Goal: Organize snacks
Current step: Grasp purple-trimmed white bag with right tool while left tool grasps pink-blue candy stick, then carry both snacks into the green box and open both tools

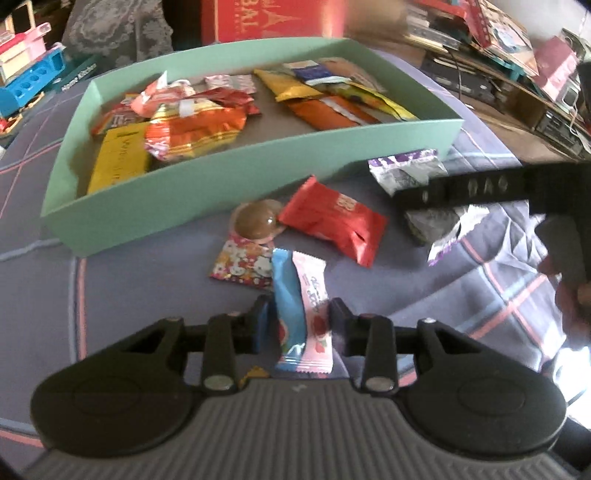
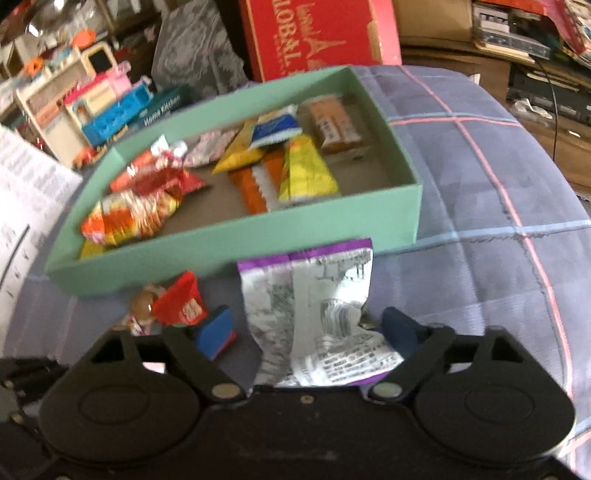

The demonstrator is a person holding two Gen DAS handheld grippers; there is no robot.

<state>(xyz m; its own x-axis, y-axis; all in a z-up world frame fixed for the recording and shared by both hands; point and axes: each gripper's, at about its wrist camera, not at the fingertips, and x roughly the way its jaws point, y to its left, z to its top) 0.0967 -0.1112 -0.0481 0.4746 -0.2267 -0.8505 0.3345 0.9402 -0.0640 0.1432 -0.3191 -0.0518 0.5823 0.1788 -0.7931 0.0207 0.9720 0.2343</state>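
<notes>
Black linkage arms, silver pivot screws, blue jaws.

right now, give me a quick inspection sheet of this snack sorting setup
surface: purple plaid cloth, creased.
job's things: green box holds many wrappers; still outside are the blue-pink packet, silver-purple packet, red packet, jelly cup and cartoon packet.
clutter: toy kitchen set, red carton and stacked books behind the box.
grippers: left gripper closed on the blue-pink packet; right gripper open around the silver-purple packet, left pad clear of it.
cables: a dark cable over the shelves on the far right.
surroundings: crowded, dim room; white printed sheet at left.
</notes>
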